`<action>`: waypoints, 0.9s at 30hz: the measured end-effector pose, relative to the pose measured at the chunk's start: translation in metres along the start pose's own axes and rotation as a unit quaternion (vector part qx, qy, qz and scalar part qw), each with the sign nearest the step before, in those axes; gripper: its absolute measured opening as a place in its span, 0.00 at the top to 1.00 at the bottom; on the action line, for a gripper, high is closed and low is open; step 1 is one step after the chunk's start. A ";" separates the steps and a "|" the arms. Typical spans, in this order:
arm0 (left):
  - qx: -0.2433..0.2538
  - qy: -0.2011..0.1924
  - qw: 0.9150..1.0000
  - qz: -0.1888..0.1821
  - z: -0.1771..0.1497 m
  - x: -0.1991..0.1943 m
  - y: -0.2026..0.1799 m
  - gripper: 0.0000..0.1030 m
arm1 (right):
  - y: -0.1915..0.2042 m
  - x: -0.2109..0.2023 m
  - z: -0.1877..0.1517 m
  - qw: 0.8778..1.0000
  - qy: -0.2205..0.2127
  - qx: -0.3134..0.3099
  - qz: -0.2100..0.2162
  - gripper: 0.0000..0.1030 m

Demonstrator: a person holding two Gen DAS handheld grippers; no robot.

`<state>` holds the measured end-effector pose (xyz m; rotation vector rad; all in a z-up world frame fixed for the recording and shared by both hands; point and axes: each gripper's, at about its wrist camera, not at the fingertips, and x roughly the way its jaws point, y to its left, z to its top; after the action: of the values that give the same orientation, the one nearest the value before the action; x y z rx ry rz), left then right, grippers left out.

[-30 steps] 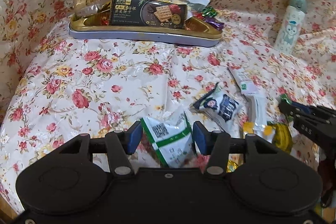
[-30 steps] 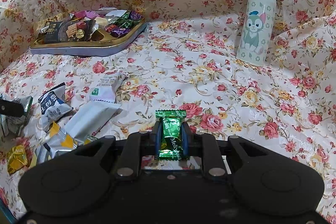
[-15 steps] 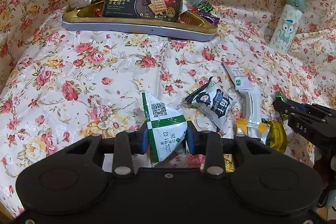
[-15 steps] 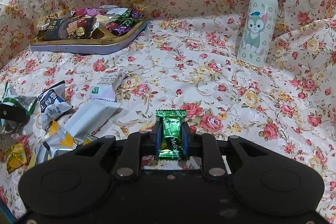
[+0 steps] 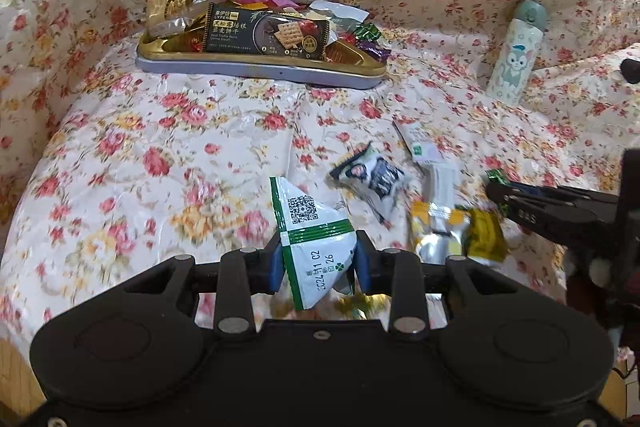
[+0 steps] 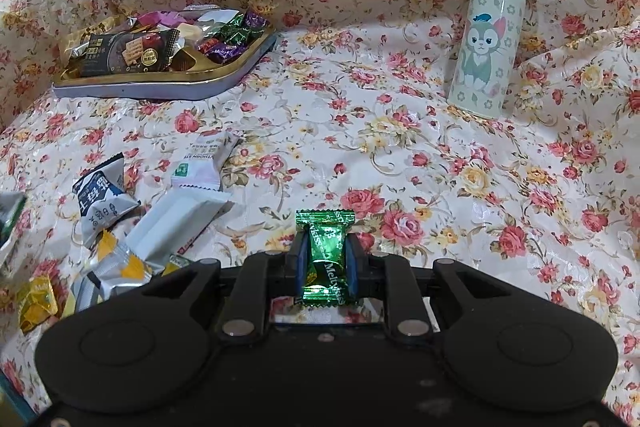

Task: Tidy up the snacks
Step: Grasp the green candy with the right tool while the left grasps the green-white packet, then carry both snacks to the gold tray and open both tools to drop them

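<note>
My left gripper [image 5: 318, 263] is shut on a white-and-green snack packet [image 5: 314, 237] and holds it above the floral cloth. My right gripper [image 6: 325, 261] is shut on a green foil candy [image 6: 325, 257]; it also shows at the right of the left wrist view [image 5: 496, 187]. A gold tray [image 5: 260, 69] with a black cracker pack [image 5: 266, 33] and several sweets sits at the back; it shows at the back left of the right wrist view [image 6: 160, 81]. Loose snacks lie between: a dark-blue-and-white packet [image 6: 100, 197], white bars [image 6: 204, 159], and a yellow candy [image 6: 36, 301].
A cream bottle with a cat picture [image 6: 486, 39] stands at the back right, also in the left wrist view [image 5: 516, 51]. Floral cloth covers the table and rises as a wall behind the tray. A yellow-and-silver wrapper [image 5: 438, 235] lies by the right gripper.
My left gripper closed on the white-and-green packet and lifted it off the cloth, drawing back from the tray. My right gripper kept hold of the green candy and barely moved.
</note>
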<state>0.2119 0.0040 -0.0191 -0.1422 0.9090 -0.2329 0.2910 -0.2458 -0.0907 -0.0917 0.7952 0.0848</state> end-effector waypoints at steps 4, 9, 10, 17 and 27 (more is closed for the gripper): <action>-0.005 0.007 1.000 0.000 -0.016 -0.013 -0.002 0.59 | 0.000 -0.004 -0.003 1.000 0.003 0.001 0.002 0.80; -0.018 0.029 0.999 -0.006 -0.035 -0.025 -0.002 0.59 | -0.001 -0.013 -0.007 1.000 0.018 0.010 -0.002 0.81; -0.021 0.034 0.999 -0.008 -0.038 -0.026 -0.002 0.59 | 0.000 -0.015 -0.008 1.000 0.022 0.011 -0.003 0.81; -0.013 0.050 0.999 -0.007 -0.057 -0.037 -0.007 0.59 | -0.007 -0.044 -0.018 0.997 0.053 0.051 -0.011 0.81; 0.030 0.073 0.997 -0.008 -0.076 -0.037 -0.026 0.59 | -0.002 -0.143 -0.034 0.997 -0.022 0.057 0.036 0.81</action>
<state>0.1260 -0.0133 -0.0315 -0.0782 1.0456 -0.2880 0.1677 -0.2570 -0.0117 0.0469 0.7570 0.1080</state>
